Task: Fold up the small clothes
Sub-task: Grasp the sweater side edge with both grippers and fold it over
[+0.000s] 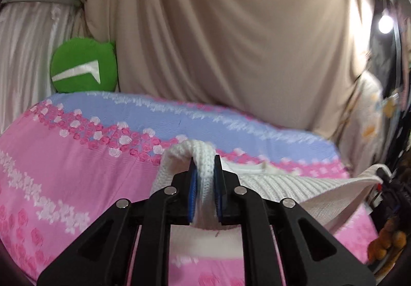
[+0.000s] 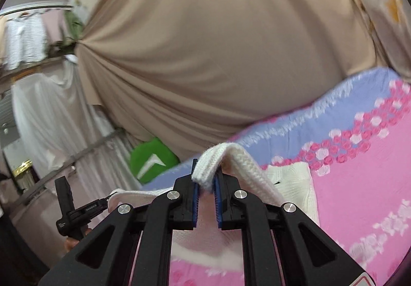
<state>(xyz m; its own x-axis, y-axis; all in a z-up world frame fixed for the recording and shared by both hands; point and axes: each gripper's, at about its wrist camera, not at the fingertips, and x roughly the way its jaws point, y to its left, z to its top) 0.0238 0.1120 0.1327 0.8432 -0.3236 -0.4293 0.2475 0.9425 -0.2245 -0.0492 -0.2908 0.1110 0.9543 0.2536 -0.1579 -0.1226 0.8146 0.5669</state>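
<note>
Pinching white knit sweater [image 1: 205, 178], left tongs [image 1: 205, 170], right tongs [image 2: 205, 178]

A cream-white knit garment [image 1: 269, 191] hangs low at centre of the left wrist view, one ribbed fold pinched upright and its body spreading toward the lower right. In the right wrist view its ribbed edge [image 2: 218, 160] arches at lower centre, trailing right.

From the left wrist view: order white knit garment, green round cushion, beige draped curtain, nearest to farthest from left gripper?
1. White knit garment: pinched in the left gripper.
2. Green round cushion: far left, past the pink floral bedsheet.
3. Beige draped curtain: backdrop behind the cushion.
</note>
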